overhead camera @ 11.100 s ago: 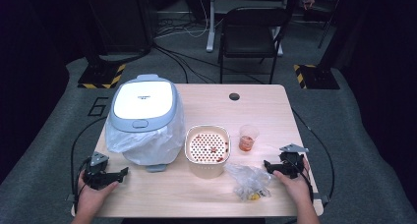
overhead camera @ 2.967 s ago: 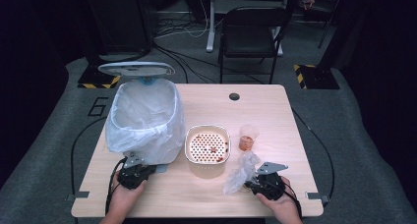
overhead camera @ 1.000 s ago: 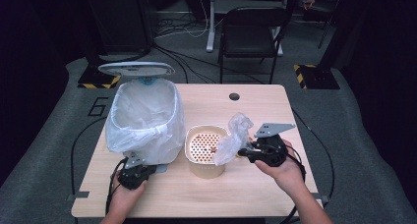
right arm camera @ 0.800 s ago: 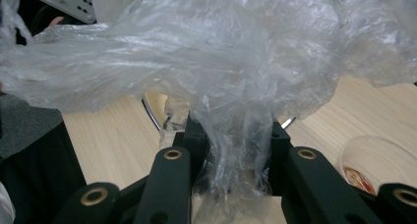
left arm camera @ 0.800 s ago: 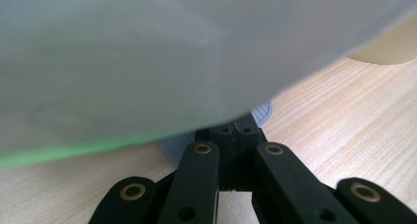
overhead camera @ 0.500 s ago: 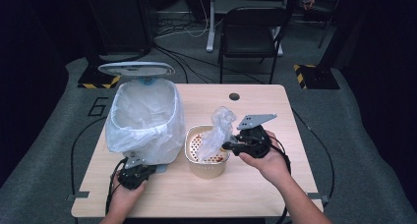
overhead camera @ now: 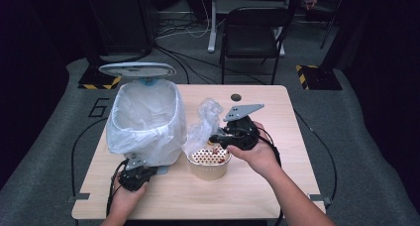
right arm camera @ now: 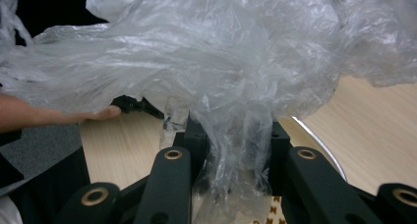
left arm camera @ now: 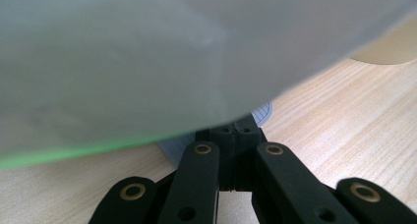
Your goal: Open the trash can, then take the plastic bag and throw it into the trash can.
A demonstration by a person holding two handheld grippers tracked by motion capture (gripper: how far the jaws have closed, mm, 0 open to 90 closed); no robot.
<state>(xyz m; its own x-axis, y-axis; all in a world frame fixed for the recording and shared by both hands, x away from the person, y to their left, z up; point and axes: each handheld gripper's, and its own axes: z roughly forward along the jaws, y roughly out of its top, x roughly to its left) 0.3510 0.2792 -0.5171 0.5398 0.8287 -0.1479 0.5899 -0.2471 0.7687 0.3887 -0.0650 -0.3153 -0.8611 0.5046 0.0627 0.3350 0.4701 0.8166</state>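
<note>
A: Step in hand, as I read it: carrying rubbish to the bin. Right tongs (overhead camera: 216, 137) clenched on a crumpled clear plastic bag (overhead camera: 204, 121), held in the air above the perforated bowl (overhead camera: 209, 161), just right of the lined bin (overhead camera: 146, 122).

B: Left tongs (overhead camera: 136, 172)?

A: Clenched, low at the bin's base on the bench (overhead camera: 277, 186). They look pressed on a grey pedal there; the lid (overhead camera: 137, 69) stands up. Whether they grip anything, can't tell.

B: Next move?

A: Probably swing the bag left over the open liner, clear its rim, then let go. The trailing film could snag the bowl.
</note>
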